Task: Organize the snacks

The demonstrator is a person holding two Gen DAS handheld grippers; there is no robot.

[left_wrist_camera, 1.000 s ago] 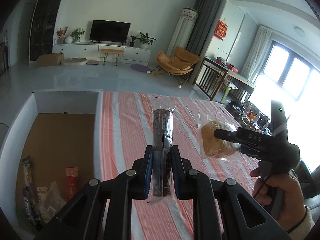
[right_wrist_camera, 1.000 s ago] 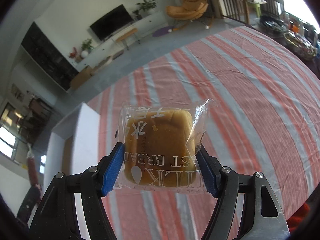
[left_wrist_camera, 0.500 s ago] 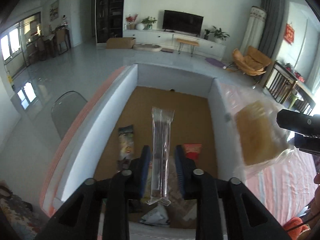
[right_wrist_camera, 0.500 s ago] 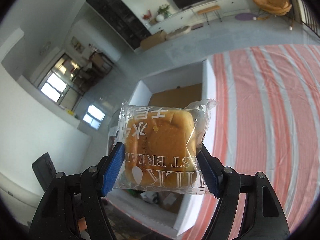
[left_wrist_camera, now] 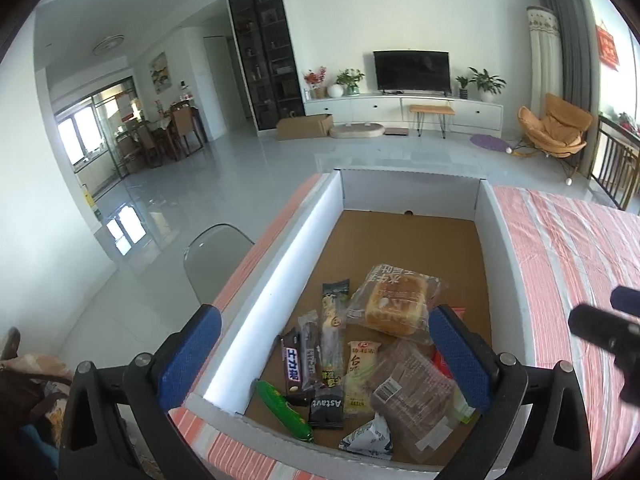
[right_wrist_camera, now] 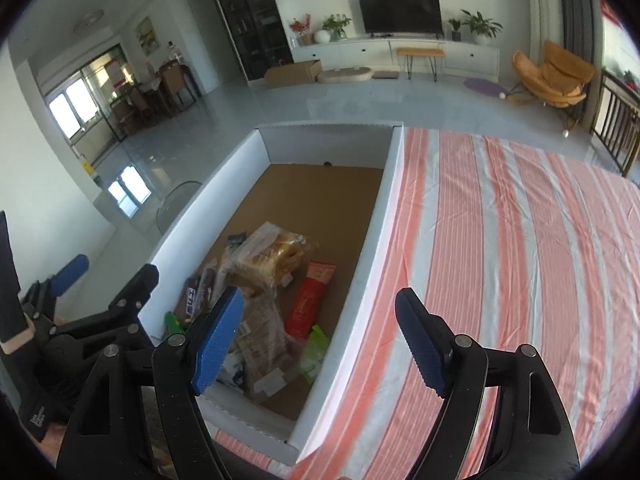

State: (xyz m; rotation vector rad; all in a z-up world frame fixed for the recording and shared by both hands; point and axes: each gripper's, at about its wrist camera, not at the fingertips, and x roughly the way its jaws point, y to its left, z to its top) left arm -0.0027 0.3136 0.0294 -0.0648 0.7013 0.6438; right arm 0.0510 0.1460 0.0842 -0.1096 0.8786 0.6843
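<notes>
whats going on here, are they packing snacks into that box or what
Yes. A person works two handheld grippers above a white box on a striped tablecloth. Both the left gripper and the right gripper have their jaws opening with nothing between them. A wrapped bread lies on top of the snack pile in the box, beside bars and a red packet.

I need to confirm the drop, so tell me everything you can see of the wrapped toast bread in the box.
The toast bread is a golden, squarish loaf slice sealed in clear, crinkled plastic with white printed lettering. It lies tilted inside the white-walled box, on top of the snack pile, leaning on other packets. Its near edge overlaps a brown wrapped bread pack. No gripper touches it.
</notes>
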